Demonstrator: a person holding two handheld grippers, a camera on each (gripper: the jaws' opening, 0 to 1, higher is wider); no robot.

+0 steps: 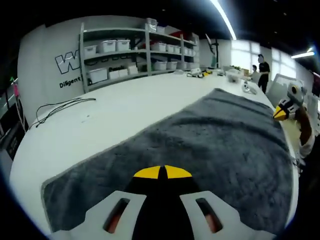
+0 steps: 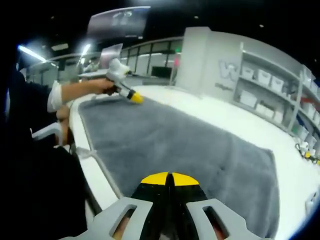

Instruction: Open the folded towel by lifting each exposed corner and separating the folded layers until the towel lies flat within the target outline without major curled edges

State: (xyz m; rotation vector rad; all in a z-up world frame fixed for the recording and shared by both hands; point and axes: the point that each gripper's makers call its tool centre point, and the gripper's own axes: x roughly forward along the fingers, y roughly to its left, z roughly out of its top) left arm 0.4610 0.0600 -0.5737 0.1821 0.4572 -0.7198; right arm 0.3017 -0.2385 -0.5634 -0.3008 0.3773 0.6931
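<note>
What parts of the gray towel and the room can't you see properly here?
- Left gripper view: the left gripper covers the gray towel near edge.
- Right gripper view: the right gripper hides the towel's near corner.
- Left gripper view: what the shelf bins hold is too small to tell.

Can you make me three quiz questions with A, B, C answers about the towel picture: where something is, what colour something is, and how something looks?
1. Where does the towel lie?
A. on the white table
B. on a shelf
C. on the floor

2. What colour are the left gripper tips?
A. green
B. red
C. yellow

3. How does the towel look?
A. rolled into a tube
B. spread out flat
C. hanging from a hook

Answers:
1. A, the grey cloth rests on the white tabletop in both views.
2. C, the tips above the black jaws are yellow.
3. B, it lies open and wide across the table, with no folded layer visible.
</note>
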